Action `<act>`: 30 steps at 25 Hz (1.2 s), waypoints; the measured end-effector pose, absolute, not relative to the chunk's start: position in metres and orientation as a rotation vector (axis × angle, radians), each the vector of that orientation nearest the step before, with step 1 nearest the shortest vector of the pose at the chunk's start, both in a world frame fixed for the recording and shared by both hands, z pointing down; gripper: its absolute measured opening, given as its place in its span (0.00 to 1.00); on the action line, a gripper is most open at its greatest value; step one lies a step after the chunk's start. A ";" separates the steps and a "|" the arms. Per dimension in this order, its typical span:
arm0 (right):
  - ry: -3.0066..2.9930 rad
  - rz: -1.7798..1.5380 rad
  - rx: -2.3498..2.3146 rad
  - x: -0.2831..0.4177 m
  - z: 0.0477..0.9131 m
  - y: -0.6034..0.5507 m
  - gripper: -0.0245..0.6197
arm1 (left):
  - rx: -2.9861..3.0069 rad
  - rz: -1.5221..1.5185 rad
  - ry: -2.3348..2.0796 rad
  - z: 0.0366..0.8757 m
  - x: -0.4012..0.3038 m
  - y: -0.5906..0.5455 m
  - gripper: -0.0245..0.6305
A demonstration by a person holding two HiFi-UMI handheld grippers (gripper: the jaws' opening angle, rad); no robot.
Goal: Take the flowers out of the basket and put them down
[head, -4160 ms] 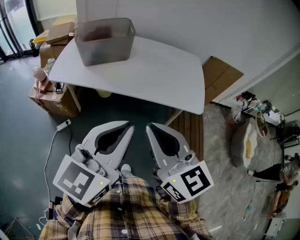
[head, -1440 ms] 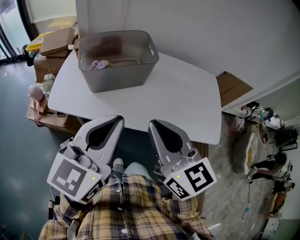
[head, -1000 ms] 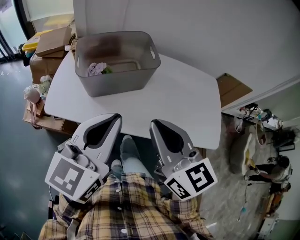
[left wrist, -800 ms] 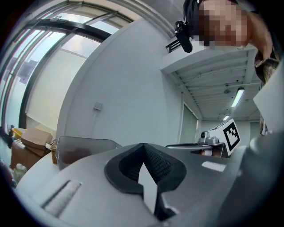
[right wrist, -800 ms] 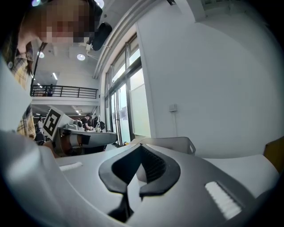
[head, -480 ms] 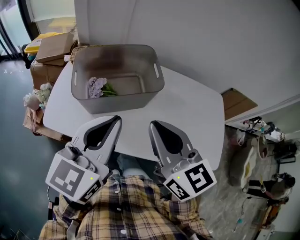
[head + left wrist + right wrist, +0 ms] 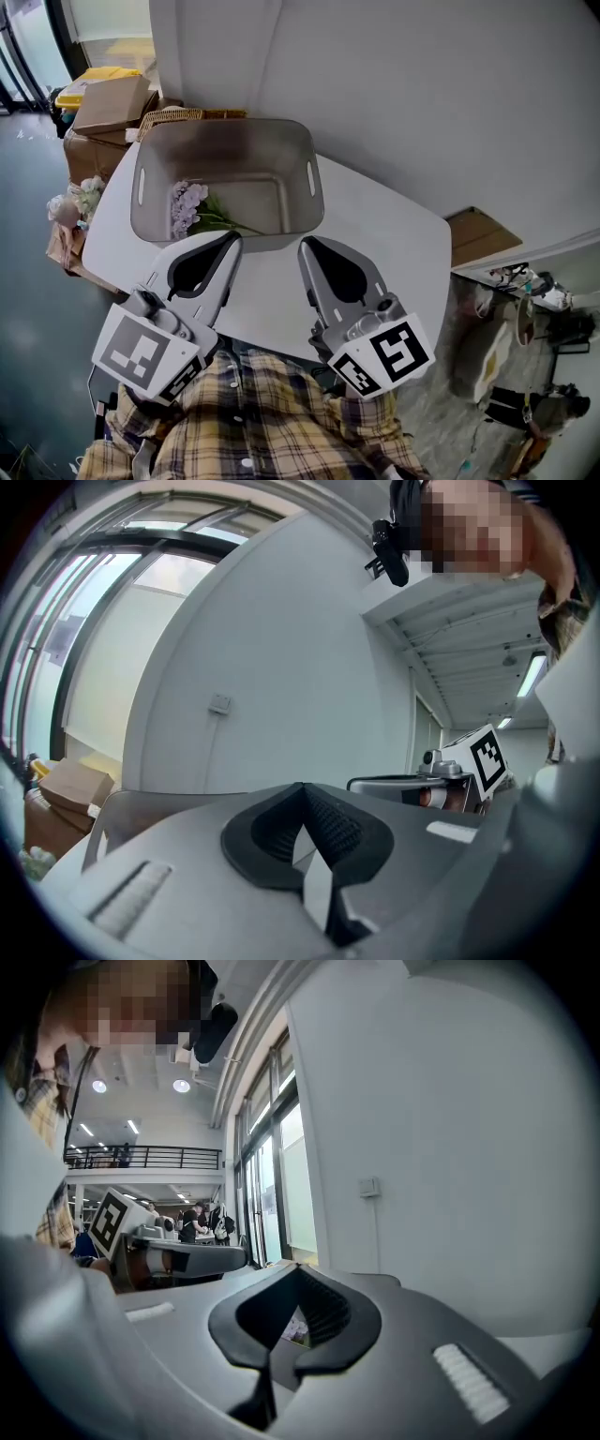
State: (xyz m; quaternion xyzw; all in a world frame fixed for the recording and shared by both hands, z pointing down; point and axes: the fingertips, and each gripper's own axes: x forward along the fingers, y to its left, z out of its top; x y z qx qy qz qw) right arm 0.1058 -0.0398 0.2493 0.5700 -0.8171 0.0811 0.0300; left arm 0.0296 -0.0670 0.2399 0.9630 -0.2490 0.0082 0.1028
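Note:
A grey plastic basket [image 7: 309, 192] stands on the white table [image 7: 384, 234]. Pale purple flowers [image 7: 186, 206] with green stems lie in its left half. My left gripper [image 7: 232, 238] is shut and empty, its tip over the basket's near wall, just right of the flowers. My right gripper [image 7: 304, 244] is also shut and empty, its tip at the basket's near right corner. In the left gripper view the left gripper [image 7: 303, 789] has its jaws pressed together. In the right gripper view the right gripper [image 7: 298, 1267] is the same, and the flowers [image 7: 295, 1328] show through the gap behind its pads.
Cardboard boxes [image 7: 105, 101] and a wicker tray [image 7: 183, 114] stand behind and left of the table. More flowers [image 7: 75, 199] lie beside its left edge. A white wall [image 7: 394, 84] rises right behind the basket. Clutter [image 7: 525, 319] sits on the floor at the right.
The person has stepped up to the table: the basket has come closer and lower in view, and the flowers inside now show fully. Both grippers stay shut, now reaching the basket's near wall.

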 end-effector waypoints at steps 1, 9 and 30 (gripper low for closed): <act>-2.525 0.249 1.746 0.109 0.249 -0.045 0.05 | 2.841 0.026 -0.744 0.240 0.033 -0.071 0.06; -2.555 0.240 1.703 0.120 0.243 -0.068 0.05 | 2.830 0.054 -0.768 0.239 0.047 -0.089 0.06; -2.501 0.260 1.721 0.109 0.245 -0.128 0.05 | 2.823 0.062 -0.684 0.242 0.044 -0.149 0.06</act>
